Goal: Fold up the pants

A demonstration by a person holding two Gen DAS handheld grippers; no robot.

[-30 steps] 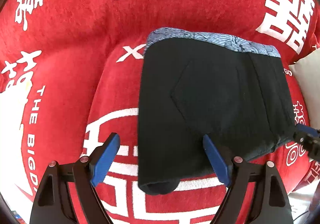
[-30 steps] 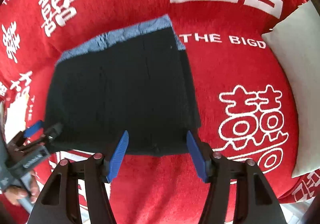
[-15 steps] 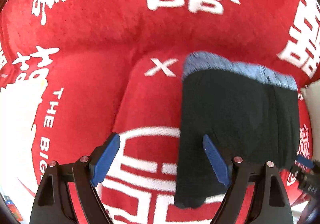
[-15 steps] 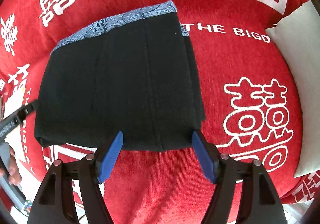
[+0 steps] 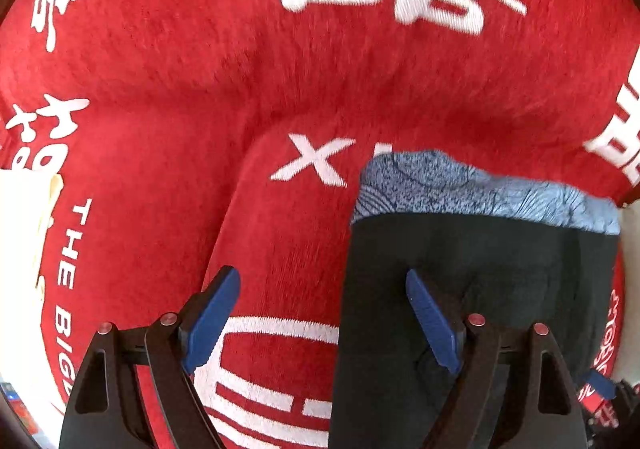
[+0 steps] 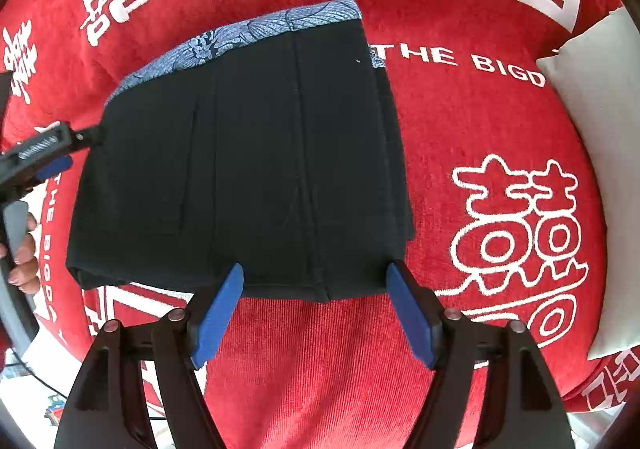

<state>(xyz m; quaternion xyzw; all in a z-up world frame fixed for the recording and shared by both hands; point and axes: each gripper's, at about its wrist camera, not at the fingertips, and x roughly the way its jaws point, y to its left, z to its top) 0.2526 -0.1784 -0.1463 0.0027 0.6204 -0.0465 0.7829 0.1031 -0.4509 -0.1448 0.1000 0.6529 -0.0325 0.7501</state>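
The black pants [image 6: 248, 169] lie folded into a flat block on the red blanket [image 6: 460, 121], their blue patterned waistband [image 6: 248, 33] on the far side. My right gripper [image 6: 316, 273] hangs open above the near edge of the fold with nothing pinched. In the left wrist view the pants [image 5: 500, 281] fill the lower right. My left gripper [image 5: 320, 281] is open at their left edge, one finger over red cloth, the other over black fabric. The right wrist view shows the left gripper [image 6: 76, 149] touching the fold's left side, a hand [image 6: 22, 253] behind it.
A white pillow [image 6: 592, 121] lies on the blanket to the right of the pants. A cream cloth [image 5: 24, 233] sits at the blanket's left edge. The blanket's front edge drops off at the lower left, where cables [image 6: 40, 385] show.
My left gripper has slid left, so the pants now sit right of centre in its view. The right gripper's jaws have spread wider and it has stayed over the near edge.
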